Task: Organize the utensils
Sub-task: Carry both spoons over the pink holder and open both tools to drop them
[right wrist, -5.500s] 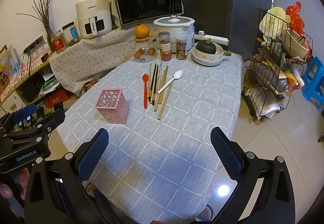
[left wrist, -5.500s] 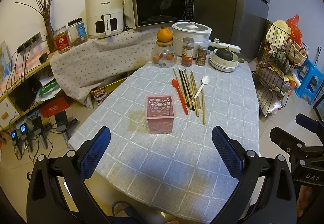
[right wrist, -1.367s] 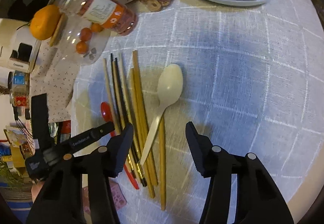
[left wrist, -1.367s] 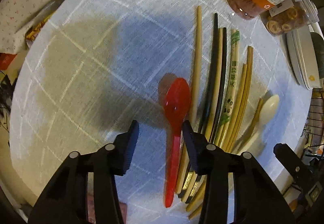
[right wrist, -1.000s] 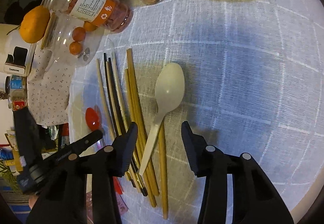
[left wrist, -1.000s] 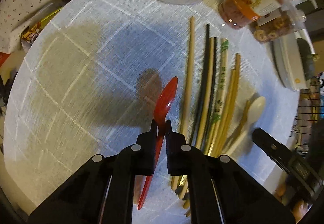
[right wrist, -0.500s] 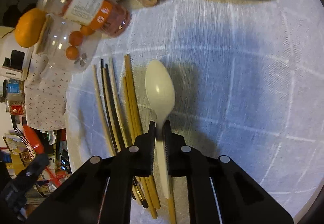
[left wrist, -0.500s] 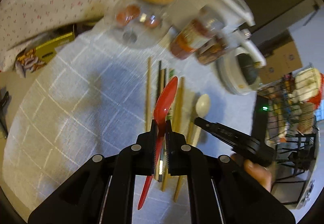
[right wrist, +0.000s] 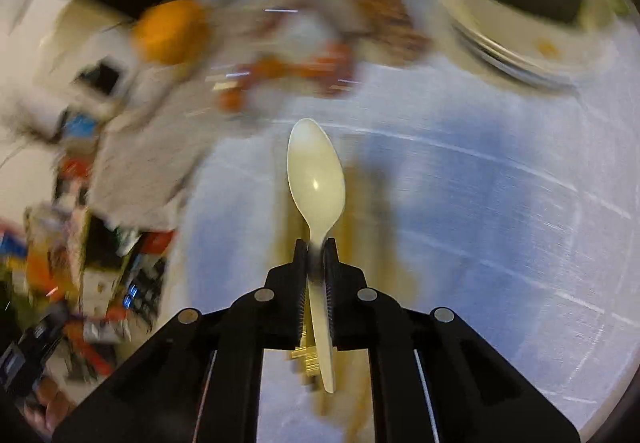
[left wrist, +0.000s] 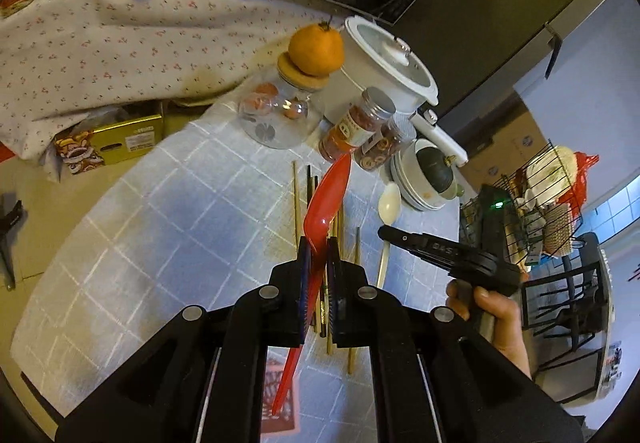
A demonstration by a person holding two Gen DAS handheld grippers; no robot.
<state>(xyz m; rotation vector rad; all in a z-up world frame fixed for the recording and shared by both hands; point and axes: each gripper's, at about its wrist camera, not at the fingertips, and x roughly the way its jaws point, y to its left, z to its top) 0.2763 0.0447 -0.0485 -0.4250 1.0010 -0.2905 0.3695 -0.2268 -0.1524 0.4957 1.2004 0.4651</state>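
Note:
My left gripper (left wrist: 318, 247) is shut on a red plastic spoon (left wrist: 328, 199), gripped at the neck, bowl pointing away and handle hanging down toward me. It is held above the table. Under that handle shows part of the pink perforated holder (left wrist: 292, 423). My right gripper (right wrist: 316, 247) is shut on the neck of a cream white spoon (right wrist: 316, 179), bowl forward. In the left wrist view, the right gripper (left wrist: 386, 233) and a hand holding it appear to the right, with the white spoon (left wrist: 389, 205) in it. Several chopsticks (left wrist: 297, 203) still lie in a row on the checked tablecloth.
At the table's far end stand a glass jar (left wrist: 276, 119) with an orange on its lid, two snack jars (left wrist: 352, 131), a white cooker (left wrist: 388, 63) and stacked plates (left wrist: 404, 187) holding a dark squash. A wire rack (left wrist: 552, 203) stands to the right. The right wrist view is blurred.
The right gripper closed on the white spoon and lifted it off the chopsticks. The left gripper rose and tilted up, carrying the red spoon away from the cloth.

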